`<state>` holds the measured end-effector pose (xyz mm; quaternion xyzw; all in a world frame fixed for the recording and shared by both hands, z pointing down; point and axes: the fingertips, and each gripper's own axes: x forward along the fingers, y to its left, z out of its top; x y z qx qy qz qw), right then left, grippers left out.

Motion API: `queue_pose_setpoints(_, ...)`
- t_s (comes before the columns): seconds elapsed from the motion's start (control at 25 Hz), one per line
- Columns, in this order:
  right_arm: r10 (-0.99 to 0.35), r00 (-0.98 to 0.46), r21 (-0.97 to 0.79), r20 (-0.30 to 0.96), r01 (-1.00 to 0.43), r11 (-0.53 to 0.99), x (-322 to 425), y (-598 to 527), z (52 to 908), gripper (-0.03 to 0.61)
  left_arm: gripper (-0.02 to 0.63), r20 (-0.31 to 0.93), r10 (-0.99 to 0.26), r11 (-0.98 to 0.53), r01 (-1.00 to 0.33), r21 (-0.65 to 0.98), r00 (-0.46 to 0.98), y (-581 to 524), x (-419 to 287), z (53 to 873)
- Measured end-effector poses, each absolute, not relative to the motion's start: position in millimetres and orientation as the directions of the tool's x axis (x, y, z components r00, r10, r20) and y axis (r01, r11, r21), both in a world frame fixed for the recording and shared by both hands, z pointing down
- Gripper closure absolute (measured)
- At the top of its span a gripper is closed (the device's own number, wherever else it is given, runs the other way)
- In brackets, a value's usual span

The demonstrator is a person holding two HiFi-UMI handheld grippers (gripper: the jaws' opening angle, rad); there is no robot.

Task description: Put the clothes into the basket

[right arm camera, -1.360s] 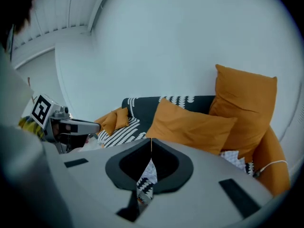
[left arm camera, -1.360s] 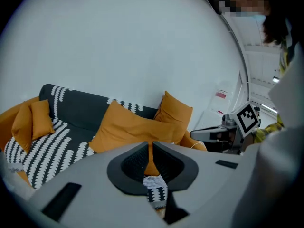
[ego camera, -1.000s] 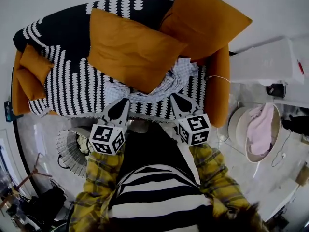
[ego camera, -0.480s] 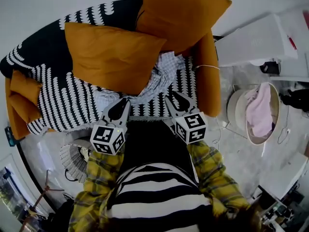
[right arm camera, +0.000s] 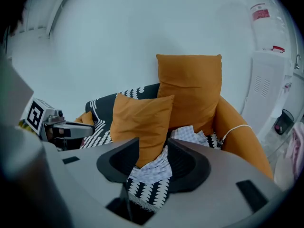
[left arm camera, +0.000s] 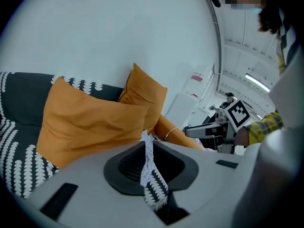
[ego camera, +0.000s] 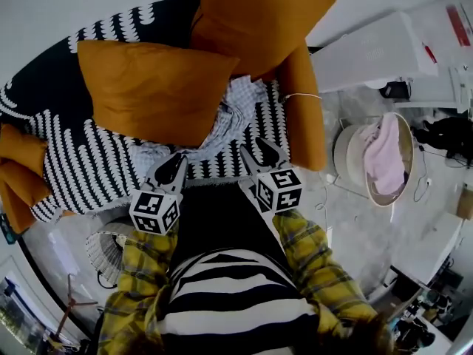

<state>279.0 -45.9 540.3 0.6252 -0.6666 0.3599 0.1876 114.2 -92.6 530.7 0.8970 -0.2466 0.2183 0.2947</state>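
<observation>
The left gripper (left arm camera: pixel 148 152) has its fingers pressed together on a thin upright fold of cloth: the pale checked garment (left arm camera: pixel 147 145) on top and, below it, a fringed edge of the black-and-white throw (left arm camera: pixel 156 190). The right gripper (right arm camera: pixel 154 161) has its fingers set a moderate gap apart. The checked garment (right arm camera: pixel 151 171) and the edge of the throw (right arm camera: pixel 145 191) show in that gap, but the frame does not tell whether the fingers touch them.

In the head view both grippers, the left gripper (ego camera: pixel 176 163) and the right gripper (ego camera: pixel 256 152), sit at the middle of the frame, at the near edge of the sofa's seating surface. The checked garment (ego camera: pixel 235 113) lies crumpled just above them, running up under two orange cushions (ego camera: pixel 151 87). The throw (ego camera: pixel 92 161) covers the seat toward the left of the frame.

The basket (ego camera: pixel 341 151) stands on the floor at centre right, beyond the sofa's orange arm (ego camera: pixel 301 106), well apart from the garment. A pink cloth (ego camera: pixel 384 160) lies in it.
</observation>
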Motion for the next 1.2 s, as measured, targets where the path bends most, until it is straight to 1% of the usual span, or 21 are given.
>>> queue_pose_setpoints(0.24,-0.669,-0.165,-0.261,0.725,-0.964,-0.046,284.4,-43.5,569.1,0.402,0.571,0.580,-0.310,-0.675,-0.604,0.424,0.753,-82.2,107.7,553.6)
queue_pose_setpoints(0.56,-0.631,-0.232,-0.250,0.740,-0.966,0.063,309.4,-56.7,626.0,0.388,0.571,0.665,-0.341,-0.591,-0.702,0.398,0.664,-66.2,114.1,595.5)
queue_pose_setpoints(0.84,-0.531,-0.321,-0.276,0.784,-0.947,0.165,309.7,-65.4,684.9,0.380,0.570,0.722,-0.346,-0.519,-0.763,0.385,0.599,-53.5,123.8,630.3)
queue_pose_setpoints(1.2,-0.462,-0.336,-0.278,0.821,-0.941,0.192,318.0,-83.0,742.7,0.365,0.571,0.748,-0.332,-0.454,-0.793,0.407,0.575,-52.0,150.1,659.1)
